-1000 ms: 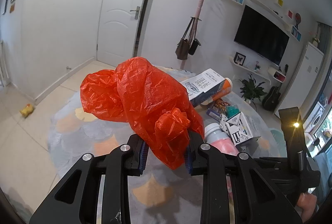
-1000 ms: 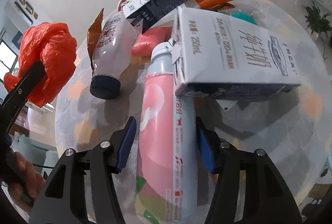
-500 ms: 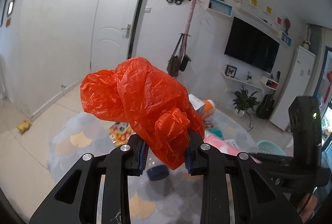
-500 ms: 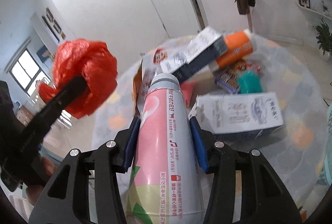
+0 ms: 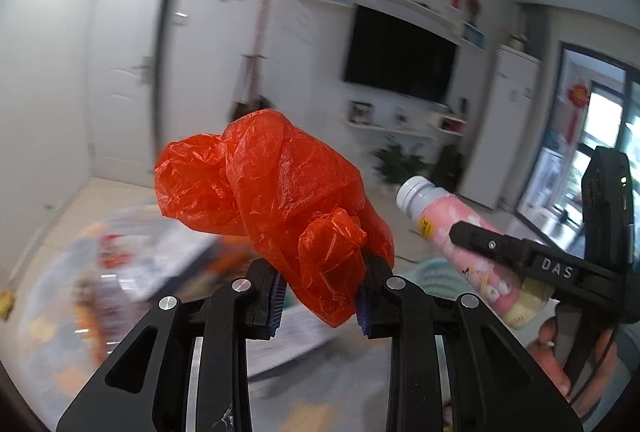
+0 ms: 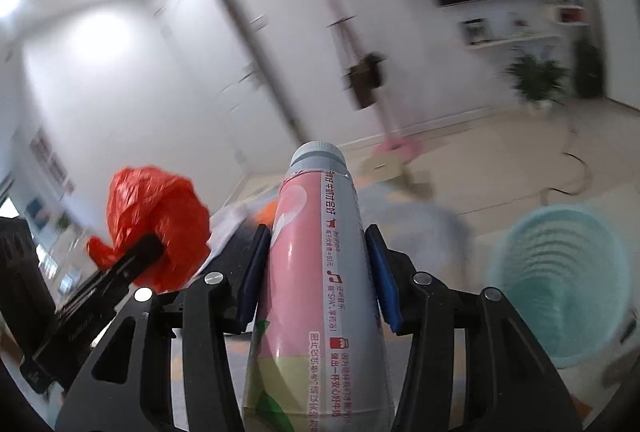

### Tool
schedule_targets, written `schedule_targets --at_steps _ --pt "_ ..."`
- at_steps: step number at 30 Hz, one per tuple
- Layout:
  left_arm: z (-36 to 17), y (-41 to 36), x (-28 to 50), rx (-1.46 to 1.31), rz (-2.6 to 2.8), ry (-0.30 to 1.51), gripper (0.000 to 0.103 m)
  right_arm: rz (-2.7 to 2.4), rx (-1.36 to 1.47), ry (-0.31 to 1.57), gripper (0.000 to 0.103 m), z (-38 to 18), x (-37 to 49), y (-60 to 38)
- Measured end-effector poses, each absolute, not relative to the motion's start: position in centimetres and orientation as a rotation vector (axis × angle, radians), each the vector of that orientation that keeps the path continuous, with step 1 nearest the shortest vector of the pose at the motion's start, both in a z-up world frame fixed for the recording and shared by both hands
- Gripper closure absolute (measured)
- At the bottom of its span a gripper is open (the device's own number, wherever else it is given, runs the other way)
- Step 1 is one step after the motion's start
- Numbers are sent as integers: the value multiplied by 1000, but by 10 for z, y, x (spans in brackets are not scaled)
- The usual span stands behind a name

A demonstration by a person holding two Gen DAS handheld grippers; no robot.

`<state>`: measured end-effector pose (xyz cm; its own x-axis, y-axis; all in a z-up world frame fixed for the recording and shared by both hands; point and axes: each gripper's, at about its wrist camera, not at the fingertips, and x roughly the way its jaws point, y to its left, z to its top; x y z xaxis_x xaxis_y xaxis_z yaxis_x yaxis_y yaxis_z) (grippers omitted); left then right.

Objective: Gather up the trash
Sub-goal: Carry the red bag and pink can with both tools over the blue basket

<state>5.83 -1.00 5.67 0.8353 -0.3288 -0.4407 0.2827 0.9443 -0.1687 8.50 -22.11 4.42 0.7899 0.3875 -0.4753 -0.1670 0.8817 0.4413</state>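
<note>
The crumpled translucent orange-red plastic bag [image 5: 276,200] is soft, very light and easily compressed. The left gripper [image 5: 320,298] is clenched on its lower bunched portion, the best hold point, since thin film may slip or tear if pinched at a single layer. The bag bulges out above the blue pads toward 11 o'clock in the left wrist view, clear of any surface.

The tall cylindrical pink plastic drink bottle with a grey screw cap [image 6: 316,272] is rigid, smooth and likely slippery. Judged by its carriage, it is light, probably empty. The right gripper [image 6: 316,272] is grasping it at mid-body, pads on opposite sides of the printed label, cap pointing to 12 o'clock. A mid-body hold keeps it balanced; a hold nearer the tapered shoulder risks sliding.

In the right wrist view a pale teal ribbed plastic waste basket [image 6: 560,284] stands at 3 o'clock, near the bottle, on the floor; it is the probable deposit point. Both items are held aloft, well apart from each other
</note>
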Motion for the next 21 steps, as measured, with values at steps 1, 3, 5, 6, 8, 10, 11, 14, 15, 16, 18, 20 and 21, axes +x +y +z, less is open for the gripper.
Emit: schedule_targets --at_steps 1,3,5,6,8,10,11,14,15,16,18,20,21 --pt "54 -27 65 -95 -359 499 77 277 415 585 58 42 84 -238" --pt "49 -58 77 -74 -402 520 77 199 466 581 58 35 81 -282" --pt "40 -85 87 -58 -446 546 77 142 496 584 58 26 80 -309" --pt "35 -99 92 -56 -475 567 77 101 523 593 58 18 79 -330" --pt "20 -125 103 -57 -529 608 77 56 551 609 58 5 76 -352" --pt "2 -145 112 -72 -580 652 77 2 589 641 58 -16 76 -377" --pt "-6 -151 117 -83 -603 671 77 -10 597 650 58 -24 79 -381" --pt "-37 -176 134 -95 -658 749 77 -71 630 693 58 -58 84 -405" --pt "-46 -182 138 -88 -663 773 77 -85 637 705 58 -66 81 -408" --pt "-57 -190 143 -85 -671 801 77 -98 646 721 58 -73 79 -412" --pt "-72 -203 149 -88 -686 841 77 -124 668 762 58 -93 83 -421" --pt "-90 -213 155 -84 -692 888 77 -151 687 805 58 -112 87 -430" --pt "-98 -217 158 -79 -697 909 77 -159 695 821 58 -119 90 -433"
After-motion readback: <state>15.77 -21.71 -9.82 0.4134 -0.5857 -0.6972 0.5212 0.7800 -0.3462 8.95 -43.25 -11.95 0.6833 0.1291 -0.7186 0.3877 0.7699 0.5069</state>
